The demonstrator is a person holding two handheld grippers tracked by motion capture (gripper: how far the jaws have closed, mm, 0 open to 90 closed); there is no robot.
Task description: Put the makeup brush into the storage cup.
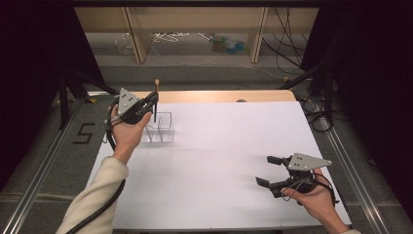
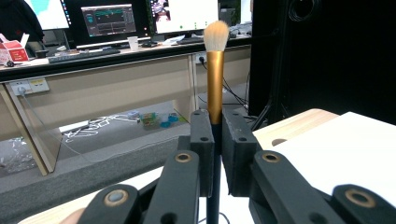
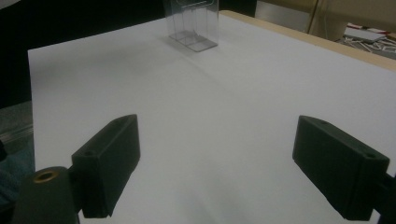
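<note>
A makeup brush [image 2: 215, 70] with a gold ferrule, pale bristles and a thin black handle stands upright, bristles up. My left gripper [image 2: 216, 140] is shut on its handle. In the high view the left gripper [image 1: 155, 100] holds the brush [image 1: 156, 97] over a clear plastic holder [image 1: 160, 127] with compartments, at the far left of the white table top [image 1: 219, 161]. The holder [image 3: 194, 23] also appears far off in the right gripper view. My right gripper [image 1: 269, 170] rests low at the near right, open, with nothing between its jaws [image 3: 217, 168].
The white board lies on a wooden table whose far edge [image 1: 219, 96] is bare wood. Beyond it are a floor with cables and desk legs. Dark curtains and metal rails flank both sides.
</note>
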